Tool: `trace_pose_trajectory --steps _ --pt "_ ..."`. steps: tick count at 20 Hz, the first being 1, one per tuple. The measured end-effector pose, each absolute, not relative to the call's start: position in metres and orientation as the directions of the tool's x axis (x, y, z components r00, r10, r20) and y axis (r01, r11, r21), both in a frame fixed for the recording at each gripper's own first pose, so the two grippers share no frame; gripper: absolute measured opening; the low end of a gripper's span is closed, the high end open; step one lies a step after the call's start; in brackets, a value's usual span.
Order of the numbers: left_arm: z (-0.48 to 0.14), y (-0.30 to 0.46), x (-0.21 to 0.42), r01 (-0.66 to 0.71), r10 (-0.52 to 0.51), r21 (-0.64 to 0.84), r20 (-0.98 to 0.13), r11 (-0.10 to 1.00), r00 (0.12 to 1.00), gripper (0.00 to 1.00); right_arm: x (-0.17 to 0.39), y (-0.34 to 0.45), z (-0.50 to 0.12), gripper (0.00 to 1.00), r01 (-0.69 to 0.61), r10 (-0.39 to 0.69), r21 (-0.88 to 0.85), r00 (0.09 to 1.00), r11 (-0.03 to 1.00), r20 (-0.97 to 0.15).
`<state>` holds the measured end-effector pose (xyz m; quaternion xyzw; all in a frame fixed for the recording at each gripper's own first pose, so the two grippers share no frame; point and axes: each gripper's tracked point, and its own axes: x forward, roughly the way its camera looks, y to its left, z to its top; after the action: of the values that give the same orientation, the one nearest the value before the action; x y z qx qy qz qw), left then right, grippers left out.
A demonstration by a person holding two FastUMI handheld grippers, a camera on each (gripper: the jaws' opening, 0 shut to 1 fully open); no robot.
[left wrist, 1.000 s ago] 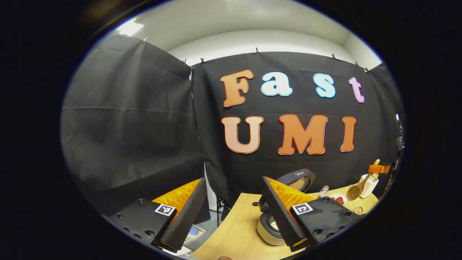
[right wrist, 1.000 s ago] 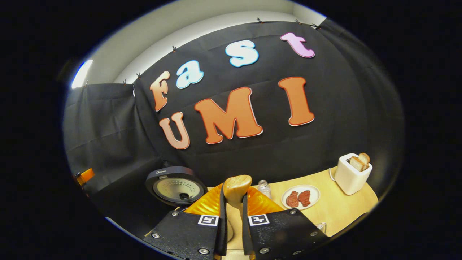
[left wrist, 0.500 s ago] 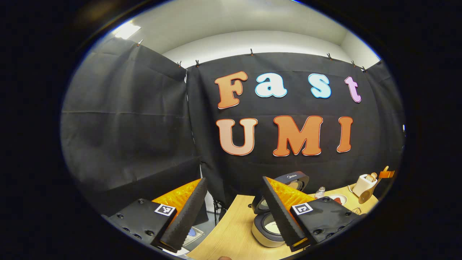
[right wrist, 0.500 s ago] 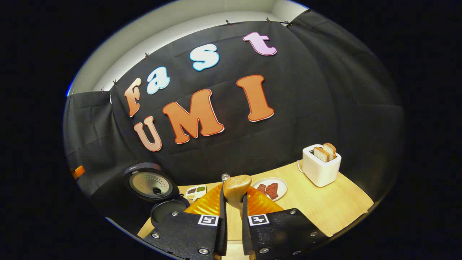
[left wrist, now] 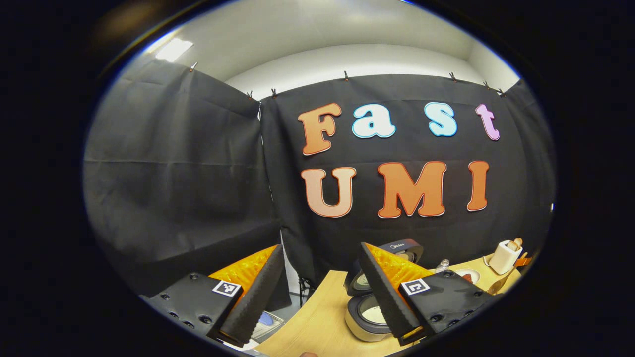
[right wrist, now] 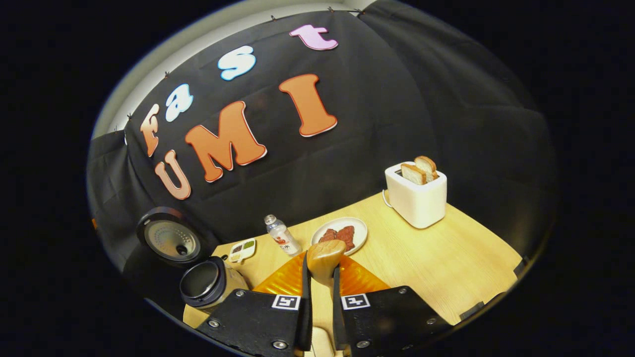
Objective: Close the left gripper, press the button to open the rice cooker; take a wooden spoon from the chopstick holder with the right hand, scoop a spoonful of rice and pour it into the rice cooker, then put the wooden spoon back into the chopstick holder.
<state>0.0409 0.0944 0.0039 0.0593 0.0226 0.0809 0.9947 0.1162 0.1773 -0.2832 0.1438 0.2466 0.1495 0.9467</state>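
- Two hand-held grippers are in use. The right hand-held gripper [right wrist: 320, 297] has its fingers closed on the handle of the wooden spoon [right wrist: 323, 262], and the spoon's long axis points forward, along the fingers.
- The left hand-held gripper [left wrist: 317, 292] has its fingers spread wide apart and holds nothing. It hangs near the bench's left end.
- The rice cooker [right wrist: 208, 283] stands on the bench [right wrist: 446, 267] with its lid [right wrist: 168, 240] up, so the opening step seems to be done. In the right gripper view it lies low and to the left of the spoon, while in the left gripper view the rice cooker [left wrist: 364, 315] sits just behind the right finger.
- Ahead of the spoon are a plate of meat [right wrist: 342, 234] and a small bottle [right wrist: 280, 233]; a toaster with bread [right wrist: 416, 193] stands farther right.
- The chopstick holder and the rice supply cannot be made out, and whether the spoon carries rice cannot be told.
- As a judgement, the coming move depends on this: the right hand-held gripper carries the spoon, so it must swing left for the pot, or elsewhere for the holder.
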Motion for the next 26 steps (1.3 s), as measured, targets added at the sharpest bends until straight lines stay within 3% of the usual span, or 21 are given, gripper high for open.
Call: trace_pose_trajectory --steps 6,16,18,20,22,23,26 --pt "-0.005 0.082 0.037 -0.150 0.161 0.142 -0.070 0.979 0.984 0.96 0.121 0.169 -0.341 0.16 -0.179 0.351 0.363 0.796 0.915 -0.493" --pt "-0.006 0.074 0.036 -0.146 0.156 0.118 -0.077 0.982 0.985 0.96 0.124 0.149 -0.360 0.19 -0.124 0.389 0.495 0.787 0.860 -0.478" --pt "-0.008 0.071 0.035 -0.137 0.146 0.109 -0.080 0.985 0.986 0.98 0.126 0.136 -0.365 0.25 -0.110 0.350 0.445 0.789 0.889 -0.504" --pt "-0.009 0.067 0.036 -0.122 0.131 0.102 -0.085 0.987 0.988 1.00 0.125 0.123 -0.364 0.40 -0.106 0.309 0.384 0.797 0.917 -0.518" --pt "-0.009 0.064 0.034 -0.110 0.118 0.099 -0.082 0.989 0.990 1.00 0.126 0.108 -0.356 0.60 -0.087 0.266 0.339 0.808 0.937 -0.526" --pt "-0.007 0.064 0.035 -0.106 0.114 0.099 -0.078 0.989 0.990 1.00 0.127 0.100 -0.353 0.75 -0.072 0.240 0.318 0.813 0.945 -0.530" --pt "-0.004 0.062 0.037 -0.100 0.107 0.099 -0.073 0.990 0.992 1.00 0.132 0.078 -0.325 0.93 -0.044 0.176 0.257 0.839 0.965 -0.515"
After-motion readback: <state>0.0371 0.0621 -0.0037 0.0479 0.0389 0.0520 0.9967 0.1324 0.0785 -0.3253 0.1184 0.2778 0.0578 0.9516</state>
